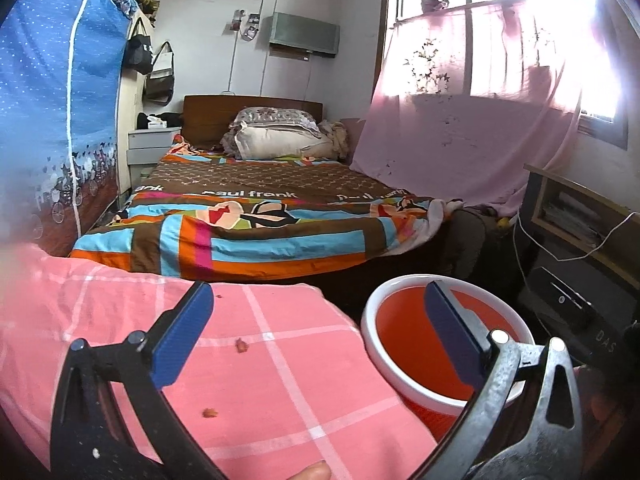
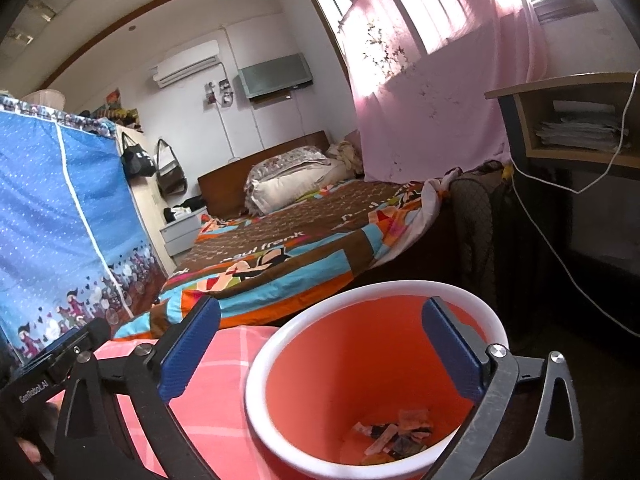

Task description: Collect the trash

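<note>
The left gripper (image 1: 316, 336) hangs with jaws wide apart and empty over the pink sheet (image 1: 280, 360), two crumbs (image 1: 241, 345) just ahead, left of the bin (image 1: 384, 360). The right gripper (image 2: 320, 356), likewise spread and empty, hovers over that bin, scraps (image 2: 396, 436) at its bottom.

A bin (image 2: 360, 380) stood just right of a checked cloth (image 1: 248, 360), with scraps of trash (image 2: 396, 432) in its bottom. Crumbs (image 1: 242, 345) lay on the cloth. Behind both stretched a bed (image 1: 256, 216), a wardrobe (image 1: 52, 120) to its left.
</note>
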The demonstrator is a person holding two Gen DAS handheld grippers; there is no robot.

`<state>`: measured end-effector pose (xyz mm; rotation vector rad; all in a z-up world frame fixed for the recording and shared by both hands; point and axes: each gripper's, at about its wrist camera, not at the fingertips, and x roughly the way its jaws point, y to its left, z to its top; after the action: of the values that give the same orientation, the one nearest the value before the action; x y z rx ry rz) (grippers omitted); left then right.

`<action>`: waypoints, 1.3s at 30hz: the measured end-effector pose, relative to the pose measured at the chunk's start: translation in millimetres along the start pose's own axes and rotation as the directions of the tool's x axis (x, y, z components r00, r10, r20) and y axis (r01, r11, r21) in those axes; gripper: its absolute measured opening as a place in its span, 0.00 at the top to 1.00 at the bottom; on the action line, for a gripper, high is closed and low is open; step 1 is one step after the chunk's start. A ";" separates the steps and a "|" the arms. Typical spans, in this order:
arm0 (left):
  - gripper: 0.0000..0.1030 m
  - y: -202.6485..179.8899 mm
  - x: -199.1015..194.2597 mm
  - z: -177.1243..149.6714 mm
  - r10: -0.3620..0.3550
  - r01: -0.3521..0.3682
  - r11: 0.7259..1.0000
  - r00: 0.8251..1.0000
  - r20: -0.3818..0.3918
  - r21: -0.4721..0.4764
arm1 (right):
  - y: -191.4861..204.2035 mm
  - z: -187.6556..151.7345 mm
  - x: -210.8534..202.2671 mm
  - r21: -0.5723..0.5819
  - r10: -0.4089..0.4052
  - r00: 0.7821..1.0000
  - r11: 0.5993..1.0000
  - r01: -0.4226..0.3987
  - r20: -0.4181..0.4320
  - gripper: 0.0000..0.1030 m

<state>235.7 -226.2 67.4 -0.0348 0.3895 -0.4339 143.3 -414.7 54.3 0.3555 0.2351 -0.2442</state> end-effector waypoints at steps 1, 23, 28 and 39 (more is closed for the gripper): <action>0.00 1.8 -1.3 0.6 0.004 -0.004 1.000 1.000 0.000 -0.001 | 1.5 0.0 0.4 -0.005 0.001 1.000 1.000 -0.001 -0.001 0.01; 0.00 54.0 -41.2 -7.6 0.112 -0.112 0.993 0.994 0.016 -0.042 | 44.0 -10.6 -6.1 -0.134 0.035 0.999 0.990 -0.034 0.002 0.00; 0.00 61.4 -51.3 -11.8 0.135 -0.134 0.990 0.991 0.019 -0.043 | 50.9 -12.6 -7.8 -0.147 0.053 0.998 0.988 -0.050 0.016 0.00; 0.00 83.3 -79.2 -27.2 0.189 -0.187 0.980 0.982 0.022 -0.064 | 70.5 -22.4 -24.4 -0.212 0.078 0.995 0.975 -0.061 0.070 0.00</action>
<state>192.9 -116.2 61.2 -0.0639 0.3746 -0.2344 135.6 -337.6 62.5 0.1446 0.1693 -0.1618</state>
